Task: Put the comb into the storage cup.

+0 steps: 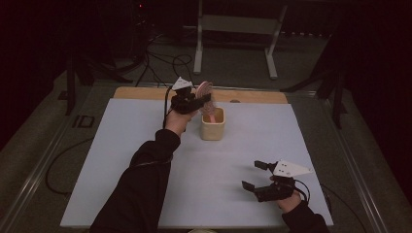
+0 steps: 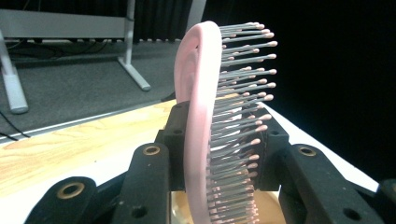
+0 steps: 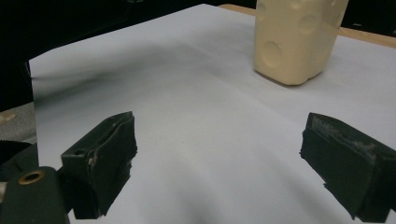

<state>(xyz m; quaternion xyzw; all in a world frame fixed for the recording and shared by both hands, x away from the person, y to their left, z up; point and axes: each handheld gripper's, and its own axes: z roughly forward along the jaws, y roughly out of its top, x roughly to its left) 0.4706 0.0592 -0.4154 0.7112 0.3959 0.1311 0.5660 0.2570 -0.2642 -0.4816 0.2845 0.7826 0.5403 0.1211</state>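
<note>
Here the left claw (image 1: 206, 99) grips a pink hairbrush (image 1: 204, 90) above the cup (image 1: 213, 127); right claw (image 1: 255, 175) gapes over bare sheet (image 1: 121, 160)

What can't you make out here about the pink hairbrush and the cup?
- Hairbrush handle: left gripper view, hidden below the left gripper fingers; high view, too small.
- Cup top: right gripper view, cut off by the upper edge.
- Cup interior: high view, dim and blocked by the brush.

Pink hairbrush (image 2: 203, 116) upright above cream cup (image 1: 213, 124)
</note>
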